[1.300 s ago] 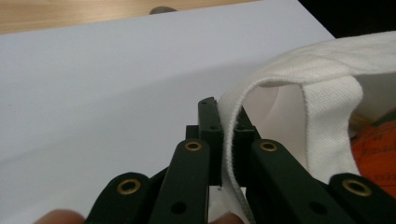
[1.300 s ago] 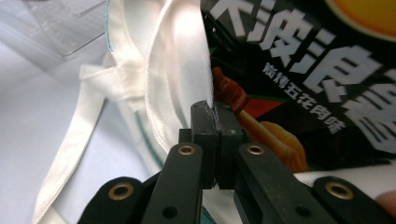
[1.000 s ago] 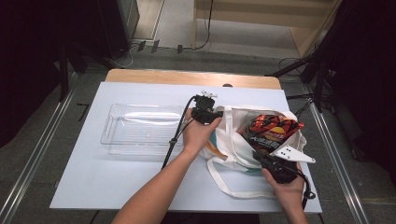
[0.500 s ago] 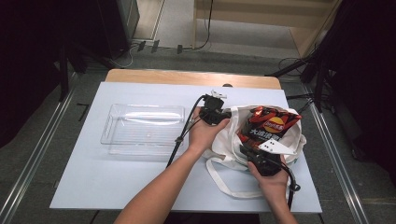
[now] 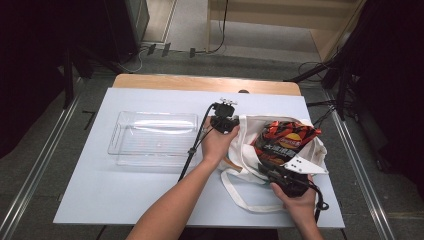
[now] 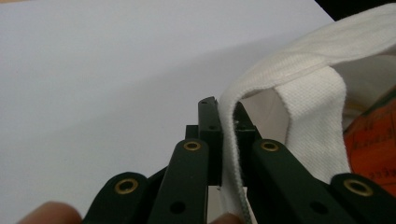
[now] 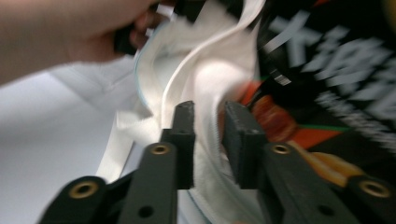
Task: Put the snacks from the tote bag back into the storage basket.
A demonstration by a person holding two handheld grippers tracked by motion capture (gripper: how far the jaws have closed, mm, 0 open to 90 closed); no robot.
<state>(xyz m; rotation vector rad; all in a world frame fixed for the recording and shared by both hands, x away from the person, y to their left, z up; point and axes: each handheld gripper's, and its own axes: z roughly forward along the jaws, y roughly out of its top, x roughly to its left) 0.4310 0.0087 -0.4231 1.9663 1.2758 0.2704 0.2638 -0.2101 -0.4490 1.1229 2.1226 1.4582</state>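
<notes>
Left hand-held gripper [image 6: 223,135] clamped on tote-bag rim [image 6: 280,79]

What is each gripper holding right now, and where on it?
The left gripper is clamped on the rim of the white tote bag. The right gripper has the bag's near edge between its jaws, which have just opened a little; no firm hold.

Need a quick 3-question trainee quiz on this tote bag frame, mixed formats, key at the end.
1. True or false: the left gripper is shut on the rim of the white tote bag.
2. What lies in the bag's mouth? A) the red and black snack bag B) a bottle C) a book
3. Fill in: the clear plastic tray lies to the ___ of the bag in the high view.

Key: 1 true; 2 A; 3 left
</notes>
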